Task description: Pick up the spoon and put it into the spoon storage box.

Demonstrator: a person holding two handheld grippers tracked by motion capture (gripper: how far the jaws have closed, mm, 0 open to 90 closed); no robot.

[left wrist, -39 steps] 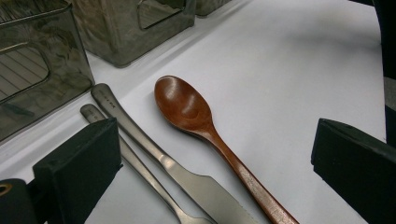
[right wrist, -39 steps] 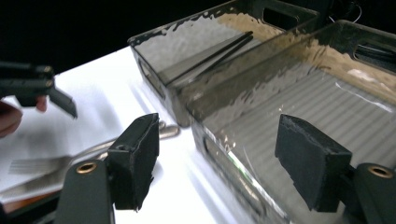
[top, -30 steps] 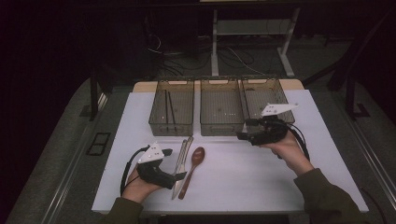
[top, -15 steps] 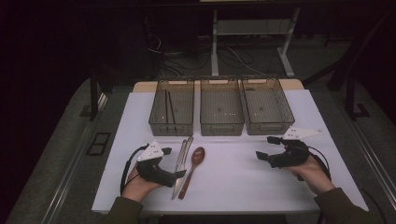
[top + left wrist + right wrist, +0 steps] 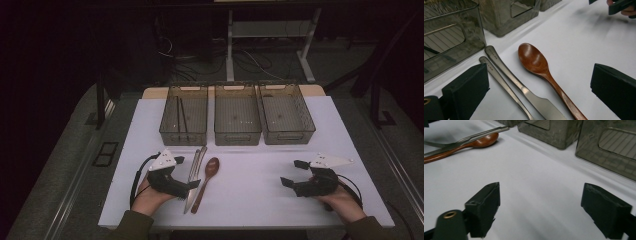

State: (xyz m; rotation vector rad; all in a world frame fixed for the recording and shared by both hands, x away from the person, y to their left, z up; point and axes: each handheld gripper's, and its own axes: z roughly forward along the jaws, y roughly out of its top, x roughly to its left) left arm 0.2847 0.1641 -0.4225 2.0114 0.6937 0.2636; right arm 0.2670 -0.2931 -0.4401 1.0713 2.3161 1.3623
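Observation:
A brown wooden spoon [image 5: 205, 182] lies on the white table beside two metal utensils [image 5: 194, 175], one of them a knife. My left gripper [image 5: 186, 172] rests open just left of them. In the left gripper view its jaws stand wide around the spoon [image 5: 534, 60], the knife [image 5: 524, 90] and the second metal handle [image 5: 496, 75], touching none. My right gripper [image 5: 293, 173] hovers low at the near right. Its jaws have just been opening, and only bare table lies between them in the right gripper view [image 5: 545, 207]. The spoon [image 5: 481, 141] shows far off there.
Three clear grey bins stand in a row at the back: the left one [image 5: 182, 137] holds dark sticks [image 5: 181, 115], with the middle [image 5: 237, 136] and right [image 5: 290, 136] beside it. The table's near edge [image 5: 240, 227] runs just below both hands.
The right hand came back from the right bin toward the near right of the table and sank lower, its jaws wider apart. The left hand stayed put.

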